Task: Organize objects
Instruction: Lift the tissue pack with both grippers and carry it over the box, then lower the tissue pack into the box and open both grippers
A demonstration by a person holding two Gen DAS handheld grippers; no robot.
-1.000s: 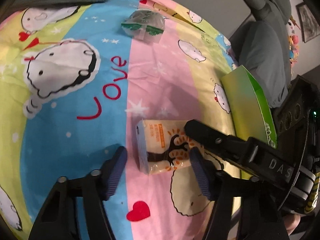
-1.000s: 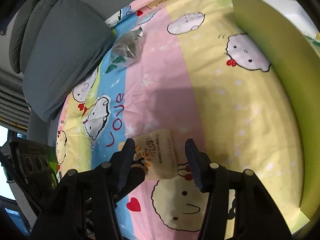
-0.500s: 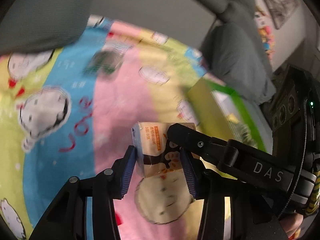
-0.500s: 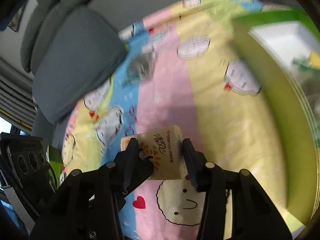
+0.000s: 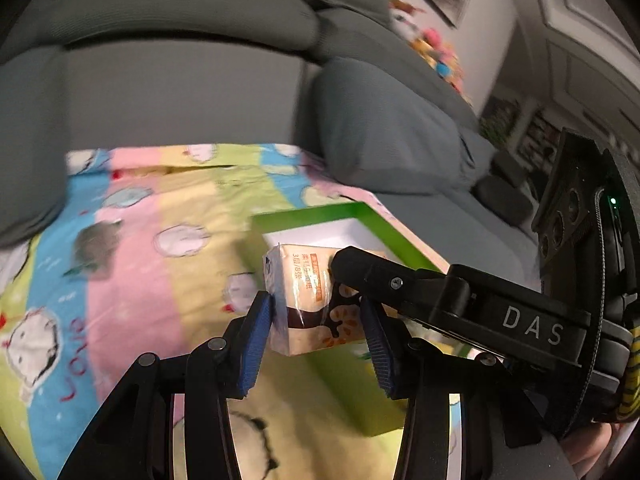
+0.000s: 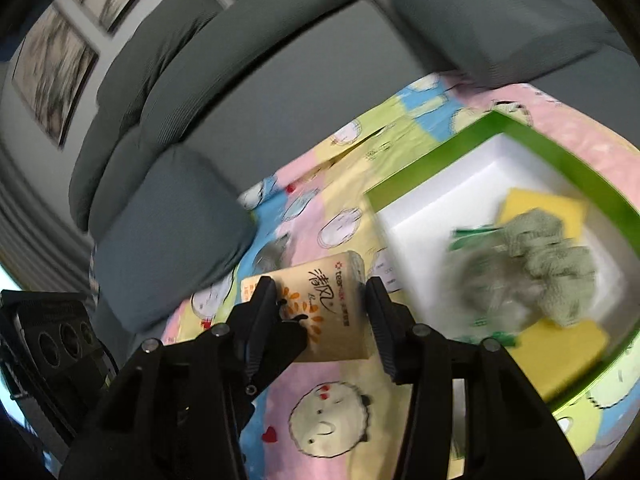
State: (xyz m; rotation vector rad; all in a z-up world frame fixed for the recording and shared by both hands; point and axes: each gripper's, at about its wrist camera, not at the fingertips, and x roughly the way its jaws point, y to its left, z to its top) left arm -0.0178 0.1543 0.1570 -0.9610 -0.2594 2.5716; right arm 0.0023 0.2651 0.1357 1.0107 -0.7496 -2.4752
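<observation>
With both the left gripper [image 5: 316, 332] and right gripper [image 6: 320, 320] clamped narrowly on the tissue pack [image 6: 324, 312], held above the bedsheet [image 5: 132, 264], you have the green box [image 6: 472, 136] partly filled; one wrapped packet [image 5: 94, 248] remains

sheet [image 5: 132, 280] – pastel stripes, cartoons | box [image 6: 532, 136] – green | pack [image 6: 332, 308] – cream, perhaps orange-speckled

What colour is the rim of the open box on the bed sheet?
Bright green; the box has a white inside. It shows best in the right wrist view.

Both wrist cameras look obliquely down, close over the patterned sheet [image 5: 132, 280], sharing the green box [image 6: 532, 148].
</observation>
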